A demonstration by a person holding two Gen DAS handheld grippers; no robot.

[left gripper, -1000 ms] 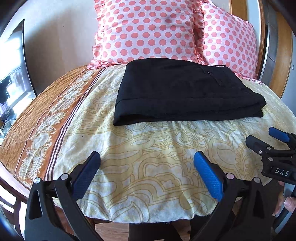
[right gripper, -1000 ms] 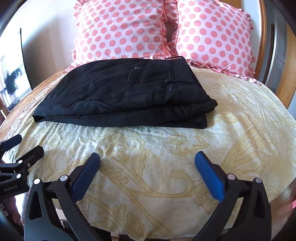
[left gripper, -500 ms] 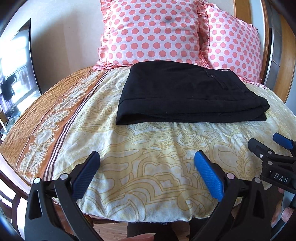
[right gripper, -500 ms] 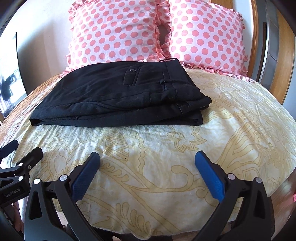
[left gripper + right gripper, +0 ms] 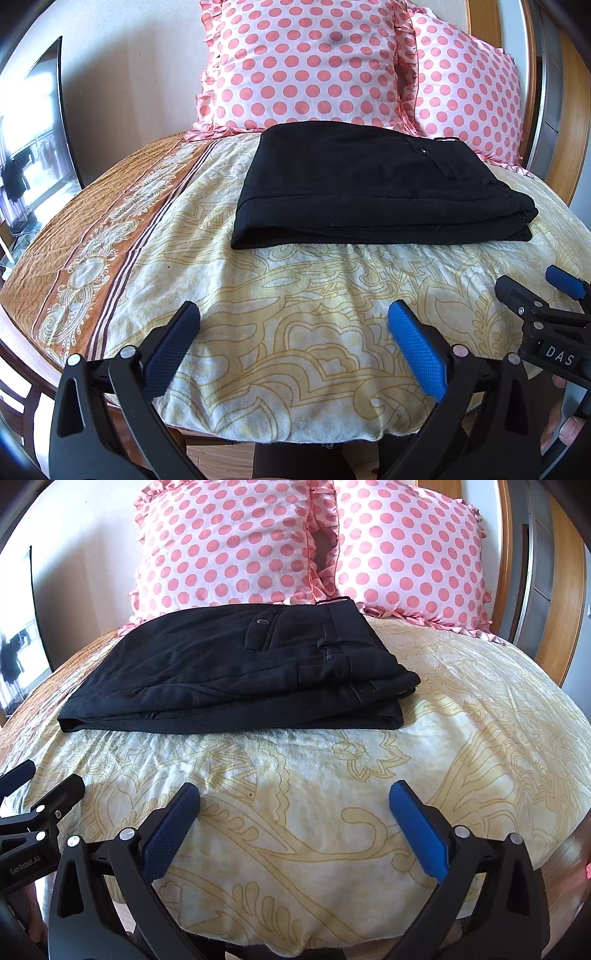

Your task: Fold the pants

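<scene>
Black pants lie folded into a flat rectangle on the yellow patterned bedspread, just in front of the pillows; in the right wrist view the pants show a back pocket and waistband on top. My left gripper is open over the bed's near edge, well short of the pants, nothing between its blue pads. My right gripper is open too, equally far back. Each gripper shows at the edge of the other's view: the right gripper, the left gripper.
Two pink polka-dot pillows lean against the wall behind the pants. An orange patterned band runs along the bed's left side. A wooden headboard frame stands at the right. Wooden floor shows below the bed edge.
Both grippers have drawn back and risen slightly from the bed; the folded pants look a little farther away. The pants have not moved. Both grippers stay open.
</scene>
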